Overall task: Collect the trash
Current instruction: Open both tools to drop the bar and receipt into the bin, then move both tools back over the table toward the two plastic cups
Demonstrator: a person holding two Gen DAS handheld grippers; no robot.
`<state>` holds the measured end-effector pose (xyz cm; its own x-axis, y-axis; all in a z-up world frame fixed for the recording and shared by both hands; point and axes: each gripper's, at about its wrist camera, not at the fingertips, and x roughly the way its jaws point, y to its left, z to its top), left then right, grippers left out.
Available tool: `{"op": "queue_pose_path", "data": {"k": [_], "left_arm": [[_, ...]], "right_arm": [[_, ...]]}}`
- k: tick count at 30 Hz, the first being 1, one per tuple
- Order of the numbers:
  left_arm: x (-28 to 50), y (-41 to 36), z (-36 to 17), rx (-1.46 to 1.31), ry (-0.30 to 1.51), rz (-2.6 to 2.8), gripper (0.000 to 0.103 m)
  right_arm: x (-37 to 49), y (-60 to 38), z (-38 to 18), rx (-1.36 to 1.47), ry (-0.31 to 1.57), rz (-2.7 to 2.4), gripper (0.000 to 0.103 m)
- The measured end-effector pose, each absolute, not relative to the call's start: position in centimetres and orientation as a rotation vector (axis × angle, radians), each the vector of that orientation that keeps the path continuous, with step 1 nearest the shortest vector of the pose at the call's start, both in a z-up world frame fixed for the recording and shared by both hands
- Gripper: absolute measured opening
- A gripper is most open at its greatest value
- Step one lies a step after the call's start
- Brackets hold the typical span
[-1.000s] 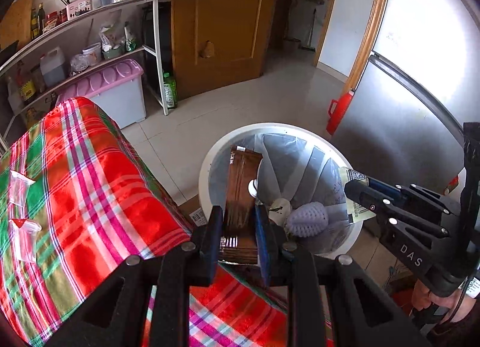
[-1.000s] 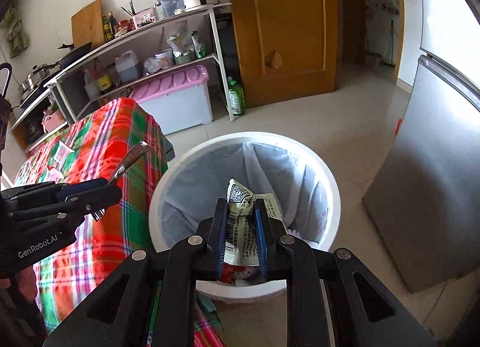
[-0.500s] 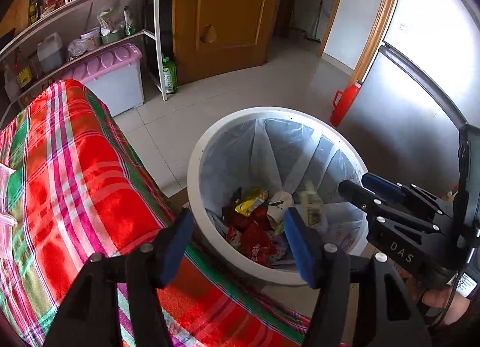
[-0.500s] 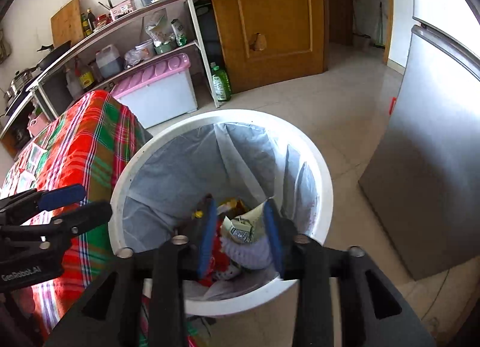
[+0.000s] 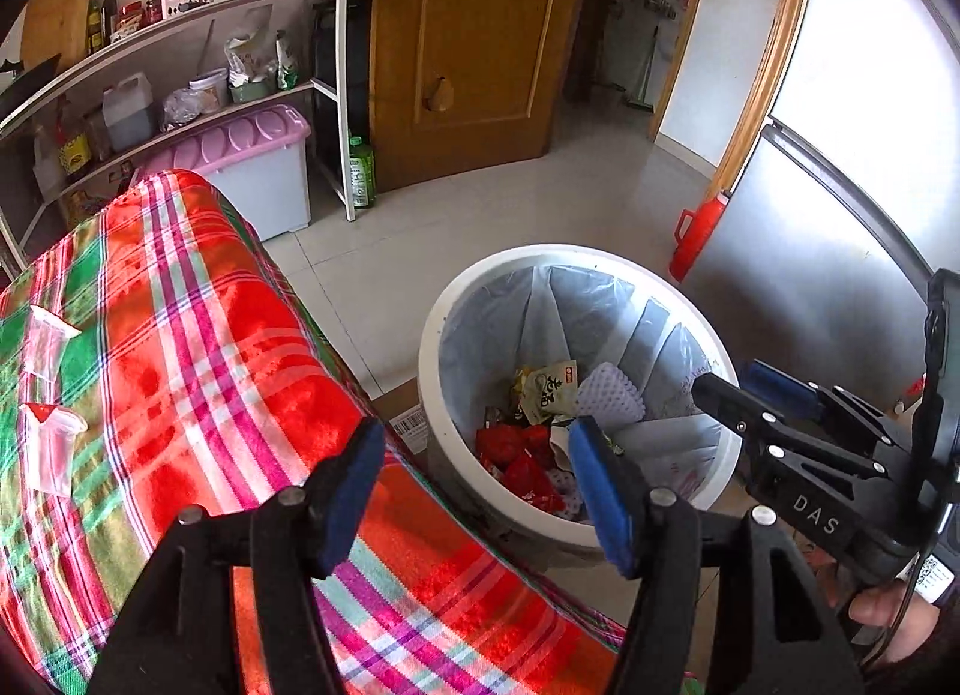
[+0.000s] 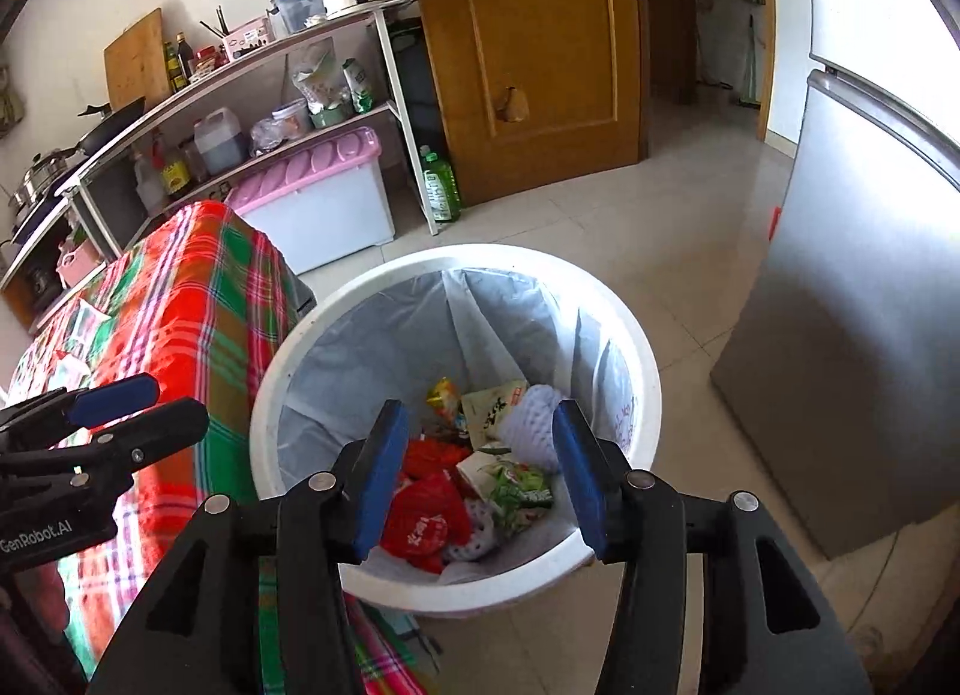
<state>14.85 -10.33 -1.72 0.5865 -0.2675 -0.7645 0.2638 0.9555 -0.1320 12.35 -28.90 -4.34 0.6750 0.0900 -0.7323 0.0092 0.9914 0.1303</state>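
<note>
Jaws on both the left gripper (image 5: 477,449) and right gripper (image 6: 480,443) gape, holding nothing. Wrappers (image 6: 432,509) (mostly red) lie inside the white bin (image 6: 624,311).

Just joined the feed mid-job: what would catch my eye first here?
The white trash bin on the floor, lined with a grey bag and holding red and green wrappers. Left of it, the bright red-green plaid tablecloth with clear plastic pieces. Both the left gripper and right gripper are open and empty.

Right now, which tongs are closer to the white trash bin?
Right. The right tongs hang open directly over the white trash bin. The left tongs, also open, sit beside it, over the edge of the plaid cloth.
</note>
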Motion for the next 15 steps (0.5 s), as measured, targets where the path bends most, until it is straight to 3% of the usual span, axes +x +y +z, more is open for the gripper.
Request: {"op": "queue_pose_path", "data": {"k": [15], "left_arm": [[11.1,-2.6,1.4,-0.046,0.787,-0.176,0.071]], "right_arm": [[10.6,-23.1,-1.8,0.121,0.775,0.136,0.051]]}}
